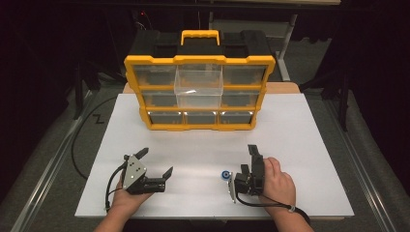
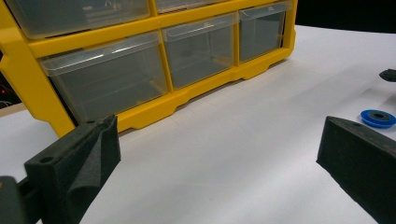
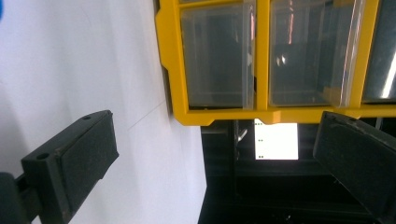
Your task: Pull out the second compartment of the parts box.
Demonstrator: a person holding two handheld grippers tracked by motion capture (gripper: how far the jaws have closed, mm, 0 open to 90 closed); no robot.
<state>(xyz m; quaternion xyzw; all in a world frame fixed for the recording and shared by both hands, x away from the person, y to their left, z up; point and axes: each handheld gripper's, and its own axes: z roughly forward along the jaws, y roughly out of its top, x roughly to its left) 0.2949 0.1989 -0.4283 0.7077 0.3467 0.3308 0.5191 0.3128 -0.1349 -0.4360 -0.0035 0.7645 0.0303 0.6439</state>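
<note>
A small blue ring (image 1: pixel 225 175) lies flat on the white table top (image 1: pixel 290 125), just left of my right gripper (image 1: pixel 249 160). That gripper is rolled onto its side, one jaw above the other, open with nothing between the jaws. My left gripper (image 1: pixel 155 162) rests near the front left, open and empty too. In the left gripper view the left gripper (image 2: pixel 219 140) faces the organiser, with the blue ring (image 2: pixel 378 117) at the right beyond one jaw. In the right gripper view the right gripper (image 3: pixel 219 135) frames the organiser's lower corner.
A yellow organiser (image 1: pixel 199 92) with clear drawers stands at the back middle; its centre drawer (image 1: pixel 198 87) is pulled out. The organiser's bottom row (image 2: pixel 187 51) looks shut. The yellow organiser frame (image 3: pixel 173 70) appears sideways. Dark floor surrounds the table.
</note>
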